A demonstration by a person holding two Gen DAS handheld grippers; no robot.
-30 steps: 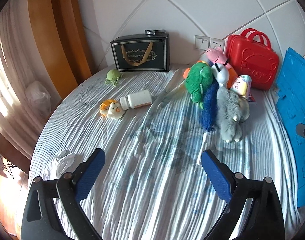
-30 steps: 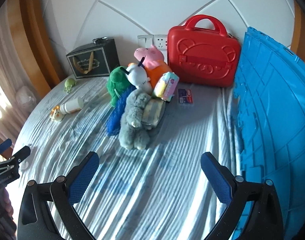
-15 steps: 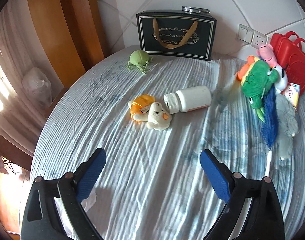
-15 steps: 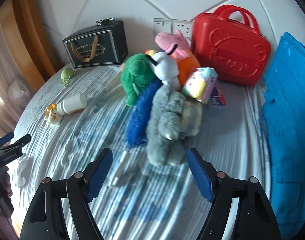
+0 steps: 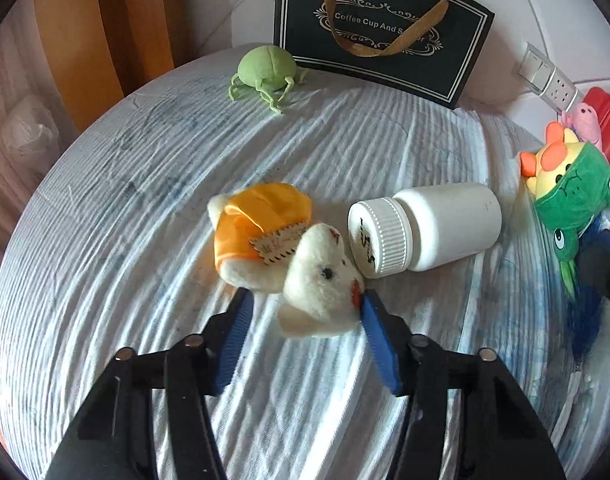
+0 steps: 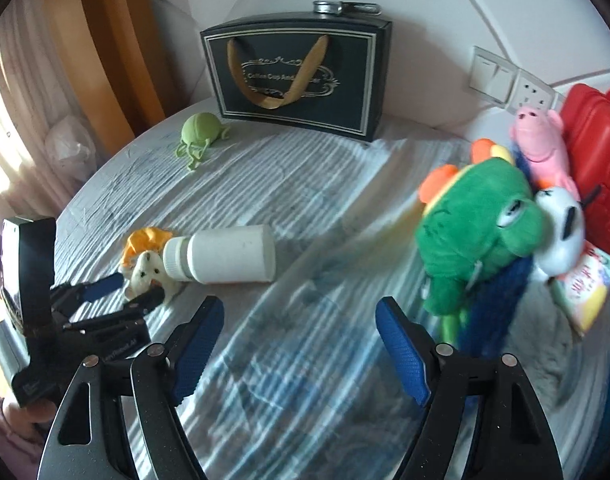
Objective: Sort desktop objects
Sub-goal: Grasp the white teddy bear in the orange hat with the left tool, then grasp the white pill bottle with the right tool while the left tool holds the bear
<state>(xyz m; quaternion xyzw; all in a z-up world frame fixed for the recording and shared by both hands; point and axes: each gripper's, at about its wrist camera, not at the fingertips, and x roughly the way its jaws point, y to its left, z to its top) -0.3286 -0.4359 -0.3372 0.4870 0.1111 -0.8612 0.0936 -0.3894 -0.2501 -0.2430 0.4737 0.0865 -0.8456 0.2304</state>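
A small cream plush bear (image 5: 305, 268) in an orange dress lies on the striped cloth, head toward me. My left gripper (image 5: 303, 300) is open, its blue pads on either side of the bear's head, the right pad touching its snout. A white bottle (image 5: 429, 228) lies on its side just right of the bear. In the right wrist view the bear (image 6: 145, 264), the bottle (image 6: 225, 254) and the left gripper (image 6: 131, 290) show at left. My right gripper (image 6: 299, 312) is open and empty above the cloth, right of the bottle.
A black gift bag (image 5: 381, 28) stands at the back wall, a green plush bug (image 5: 267, 66) left of it. A pile of plush toys with a green frog (image 6: 477, 232), a pink pig (image 6: 541, 148) and a red case (image 6: 597, 160) sits at right.
My left gripper moved forward to the bear and narrowed around its head. My right gripper swung left toward the bottle and away from the plush pile.
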